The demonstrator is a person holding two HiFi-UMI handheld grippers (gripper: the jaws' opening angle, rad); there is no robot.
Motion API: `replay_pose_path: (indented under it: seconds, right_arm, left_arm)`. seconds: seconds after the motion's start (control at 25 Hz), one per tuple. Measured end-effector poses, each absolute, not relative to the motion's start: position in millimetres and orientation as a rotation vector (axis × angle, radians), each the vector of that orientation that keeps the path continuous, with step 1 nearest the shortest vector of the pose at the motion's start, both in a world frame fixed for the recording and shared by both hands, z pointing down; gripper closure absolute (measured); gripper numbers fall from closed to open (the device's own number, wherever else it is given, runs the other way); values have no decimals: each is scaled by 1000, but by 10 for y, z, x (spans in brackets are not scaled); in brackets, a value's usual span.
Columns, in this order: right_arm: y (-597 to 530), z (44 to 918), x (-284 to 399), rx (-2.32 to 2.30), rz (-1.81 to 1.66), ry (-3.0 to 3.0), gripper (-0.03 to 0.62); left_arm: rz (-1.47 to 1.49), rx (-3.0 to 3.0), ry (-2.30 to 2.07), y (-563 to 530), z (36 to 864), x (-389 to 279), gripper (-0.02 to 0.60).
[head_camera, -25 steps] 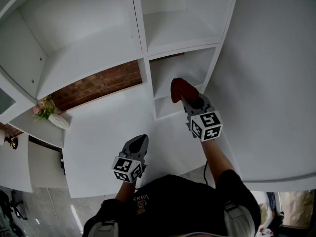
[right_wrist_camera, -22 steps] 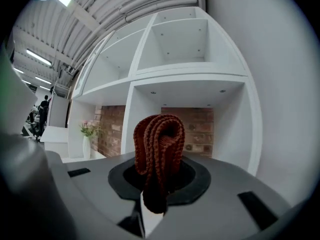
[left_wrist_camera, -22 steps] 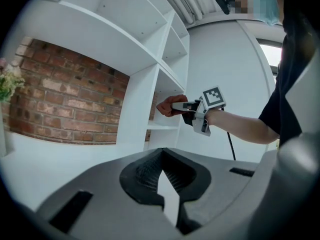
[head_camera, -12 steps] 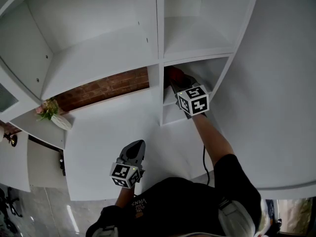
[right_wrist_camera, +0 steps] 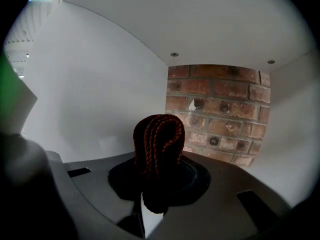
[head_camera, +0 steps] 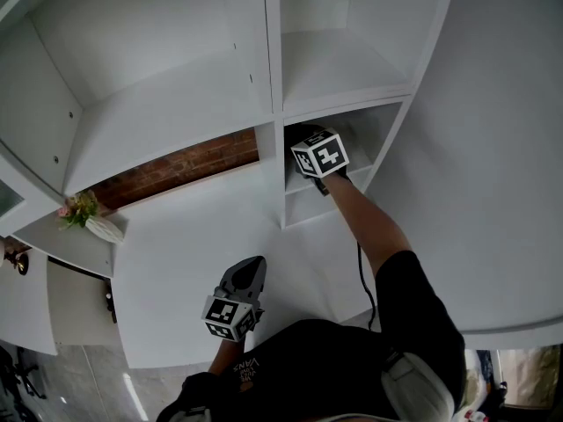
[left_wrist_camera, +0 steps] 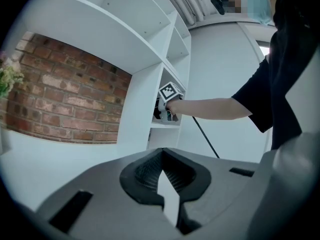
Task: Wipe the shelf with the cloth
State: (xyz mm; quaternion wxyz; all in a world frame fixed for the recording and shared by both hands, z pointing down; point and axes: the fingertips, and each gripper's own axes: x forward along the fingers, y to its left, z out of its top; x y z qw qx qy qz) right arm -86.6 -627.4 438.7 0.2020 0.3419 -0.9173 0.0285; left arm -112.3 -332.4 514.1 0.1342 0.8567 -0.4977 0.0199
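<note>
A dark red knitted cloth (right_wrist_camera: 159,143) stands bunched between the jaws of my right gripper (right_wrist_camera: 156,169), which is shut on it. In the head view that gripper's marker cube (head_camera: 318,153) is inside the small lower cubby (head_camera: 303,202) of the white shelf unit, hiding the cloth. The left gripper view shows the same hand in the cubby (left_wrist_camera: 169,106). My left gripper (head_camera: 244,278) hangs low over the white counter (head_camera: 185,227), jaws shut with nothing between them (left_wrist_camera: 161,176).
Brick wall (right_wrist_camera: 220,114) backs the cubby; white side walls and a low ceiling close it in. A larger open shelf bay (head_camera: 149,95) lies to the left, another (head_camera: 339,55) above. A small flower vase (head_camera: 88,218) sits at the far left.
My right gripper has carried the cloth from the front of the cubby deep inside it, toward the left wall. The left gripper has dropped slightly lower.
</note>
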Motion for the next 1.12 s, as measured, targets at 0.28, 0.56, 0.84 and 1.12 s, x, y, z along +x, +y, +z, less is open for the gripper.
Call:
replay_pose_path:
  seconds: [0.28, 0.56, 0.84, 1.12]
  right_arm:
    - [-6380, 4568, -951, 926, 156, -2522, 526]
    - [-6480, 4614, -827, 923, 103, -2437, 525]
    - [-6669, 4582, -244, 1053, 58, -2290, 525]
    - [-6798, 4530, 349, 1156, -129, -1955, 526]
  left_arm:
    - [64, 2506, -1393, -3338, 5153, -994, 577]
    - [64, 2519, -1384, -3335, 5129, -911, 577]
    - [60, 2538, -1361, -3313, 5113, -833, 577]
    - [55, 2552, -1338, -3289, 5107, -774, 577]
